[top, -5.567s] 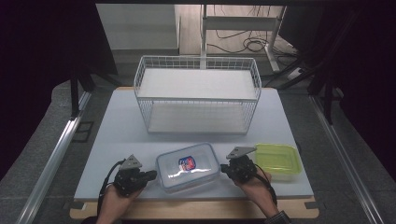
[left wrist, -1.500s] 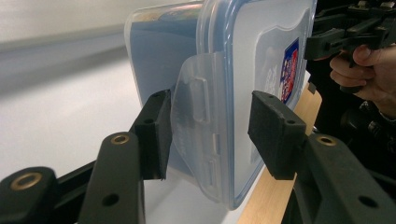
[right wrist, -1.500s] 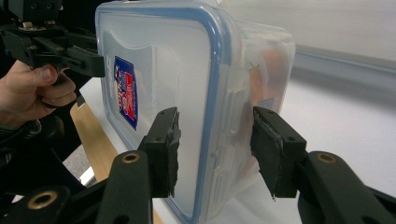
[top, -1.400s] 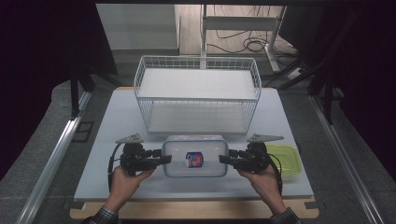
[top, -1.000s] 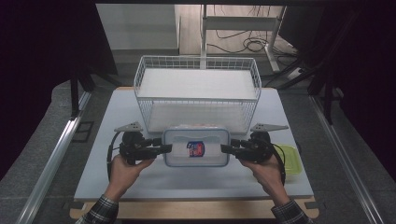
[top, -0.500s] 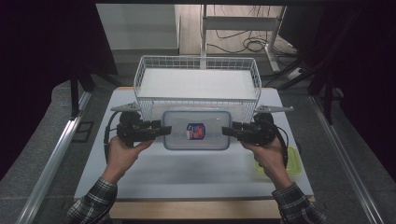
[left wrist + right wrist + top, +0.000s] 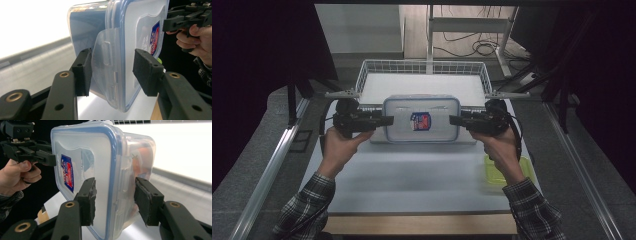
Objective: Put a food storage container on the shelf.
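we see a clear plastic container (image 7: 421, 120) with a blue-rimmed lid and a small red and blue label, held up off the white table (image 7: 412, 175) between two grippers, one at each short end. in the high view it hangs level, lid upward, in front of the near edge of the white wire basket (image 7: 422, 67) and partly overlapping it

the left gripper (image 7: 379, 121) comes in from the left, gripped in the person's left hand (image 7: 339, 145). in the left gripper view its two black pads (image 7: 83, 72) sit on either side of the container's end, one against the base and side latch, the other against the lid face, so we read it as clamped on the container

the right gripper (image 7: 458, 121) comes in from the right, held in the right hand (image 7: 499, 147). in the right gripper view its pads (image 7: 87, 200) straddle the lid rim, one on the lid and one on the base, so it too is clamped on the container. something orange shows dimly through the wall there

a yellow-green lid or tray (image 7: 502, 172) lies on the table near the right forearm, well below the lifted container. both sleeves are plaid
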{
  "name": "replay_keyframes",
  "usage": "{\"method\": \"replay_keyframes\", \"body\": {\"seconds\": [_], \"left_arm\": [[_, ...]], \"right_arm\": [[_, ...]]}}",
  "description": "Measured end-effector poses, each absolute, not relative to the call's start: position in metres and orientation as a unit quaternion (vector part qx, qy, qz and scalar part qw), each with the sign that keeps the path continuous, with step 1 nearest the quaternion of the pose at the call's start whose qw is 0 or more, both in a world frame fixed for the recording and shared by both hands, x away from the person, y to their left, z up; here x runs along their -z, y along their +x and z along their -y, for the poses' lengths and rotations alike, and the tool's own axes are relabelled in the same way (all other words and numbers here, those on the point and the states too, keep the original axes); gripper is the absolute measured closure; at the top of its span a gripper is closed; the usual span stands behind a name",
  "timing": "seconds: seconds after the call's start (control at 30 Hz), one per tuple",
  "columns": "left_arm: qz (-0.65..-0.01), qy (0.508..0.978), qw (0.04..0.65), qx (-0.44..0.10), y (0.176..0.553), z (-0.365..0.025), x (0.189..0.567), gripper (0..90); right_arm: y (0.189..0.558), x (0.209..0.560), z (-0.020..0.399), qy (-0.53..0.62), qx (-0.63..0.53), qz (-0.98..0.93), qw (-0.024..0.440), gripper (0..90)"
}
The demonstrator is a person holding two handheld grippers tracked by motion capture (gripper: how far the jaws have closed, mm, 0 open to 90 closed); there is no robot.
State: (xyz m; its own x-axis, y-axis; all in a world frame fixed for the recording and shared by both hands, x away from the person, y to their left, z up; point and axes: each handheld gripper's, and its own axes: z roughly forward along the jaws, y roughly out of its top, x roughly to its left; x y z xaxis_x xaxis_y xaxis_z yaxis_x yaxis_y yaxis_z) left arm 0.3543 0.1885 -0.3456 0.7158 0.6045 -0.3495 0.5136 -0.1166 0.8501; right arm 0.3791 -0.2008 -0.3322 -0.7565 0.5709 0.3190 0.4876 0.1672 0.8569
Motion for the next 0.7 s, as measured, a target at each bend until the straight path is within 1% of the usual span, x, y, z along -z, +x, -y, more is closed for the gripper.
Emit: {"method": "replay_keyframes", "body": {"seconds": [0.33,0.7], "left_arm": [[-0.374,0.741,0.555,-0.049,0.374,-0.192,0.320,50.8],[-0.378,0.739,0.556,-0.044,0.397,-0.194,0.308,50.8]], "right_arm": [[0.399,0.307,0.197,0.347,-0.555,-0.754,0.046,52.3],[0.422,0.293,0.196,0.355,-0.563,-0.745,0.045,52.1]]}}
